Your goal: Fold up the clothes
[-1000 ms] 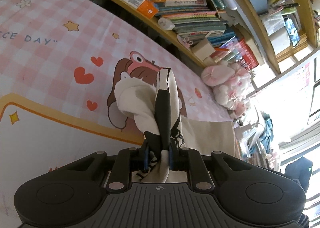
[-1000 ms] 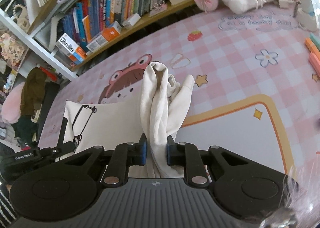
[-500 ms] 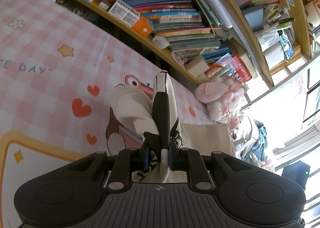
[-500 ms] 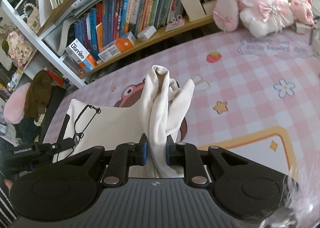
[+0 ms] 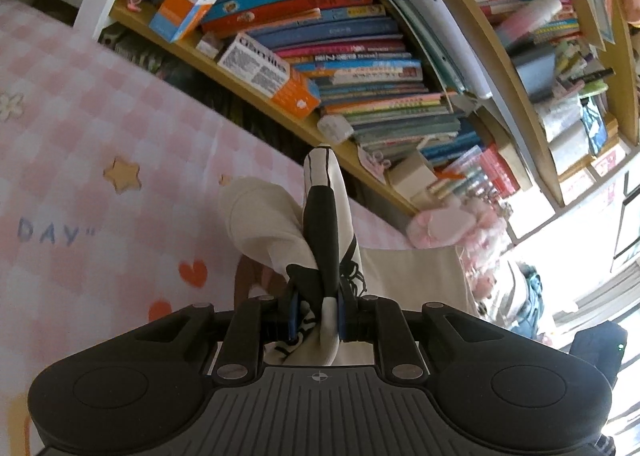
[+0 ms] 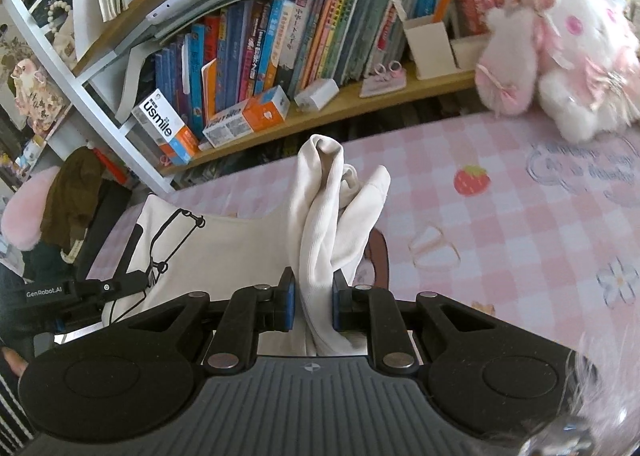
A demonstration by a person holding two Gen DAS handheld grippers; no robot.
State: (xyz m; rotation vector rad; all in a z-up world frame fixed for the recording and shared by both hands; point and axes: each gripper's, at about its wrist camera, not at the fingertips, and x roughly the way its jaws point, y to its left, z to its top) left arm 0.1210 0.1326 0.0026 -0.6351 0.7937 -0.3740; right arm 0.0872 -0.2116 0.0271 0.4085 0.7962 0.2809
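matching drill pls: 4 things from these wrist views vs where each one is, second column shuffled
Things:
1. cream garment
2. usmile box
3. plush toy
4. strawberry print

Places:
A. on the pink checked cover
B. leaning at the left end of the bookshelf
C. clamped in the right gripper
D. sitting at the cover's far right edge

Pairs: 1-C, 2-B, 3-D, 4-A

cream garment (image 6: 320,224), pink-checked tablecloth (image 6: 500,224)
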